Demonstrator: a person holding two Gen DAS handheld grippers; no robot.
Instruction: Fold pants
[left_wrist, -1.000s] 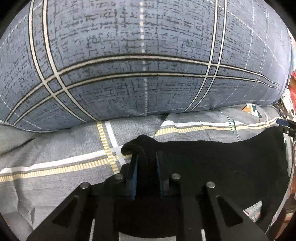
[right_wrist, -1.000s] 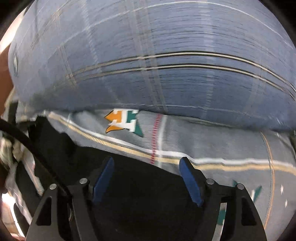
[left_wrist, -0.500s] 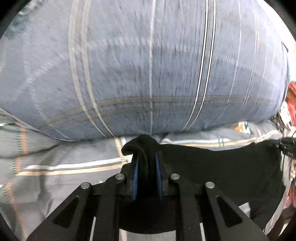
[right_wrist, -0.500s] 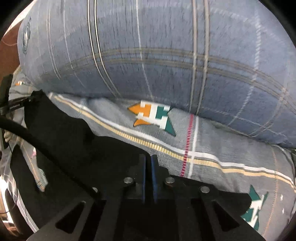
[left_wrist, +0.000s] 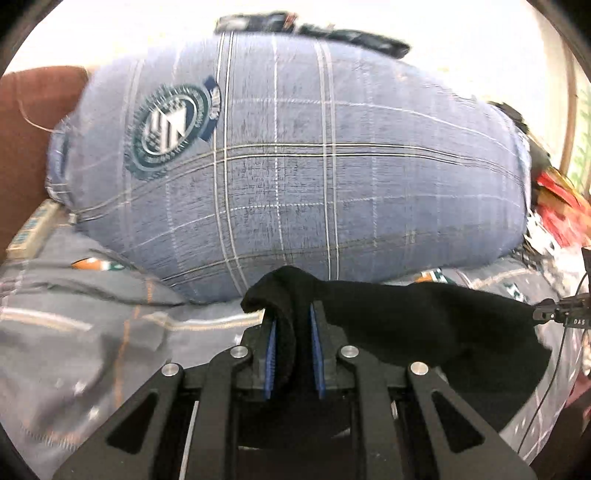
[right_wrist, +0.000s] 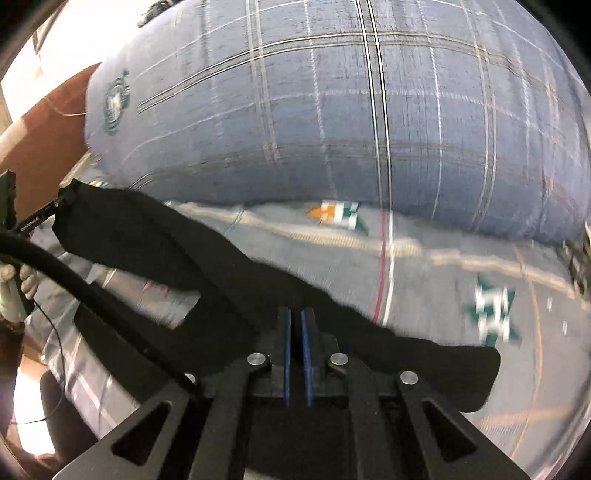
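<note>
Pants (left_wrist: 406, 317) now lifted off bedsheet (left_wrist: 74, 332); right gripper (right_wrist: 295, 328) has clamped shut.

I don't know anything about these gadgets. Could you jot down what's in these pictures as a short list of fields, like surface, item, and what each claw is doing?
surface: grey striped bedsheet
behind it: big blue plaid pillow
item: black pants, stretched between both claws, partly off the sheet
left gripper: shut on a bunched edge of the pants
right gripper: shut on the opposite edge
person: gloved hand at the right view's left edge
</note>
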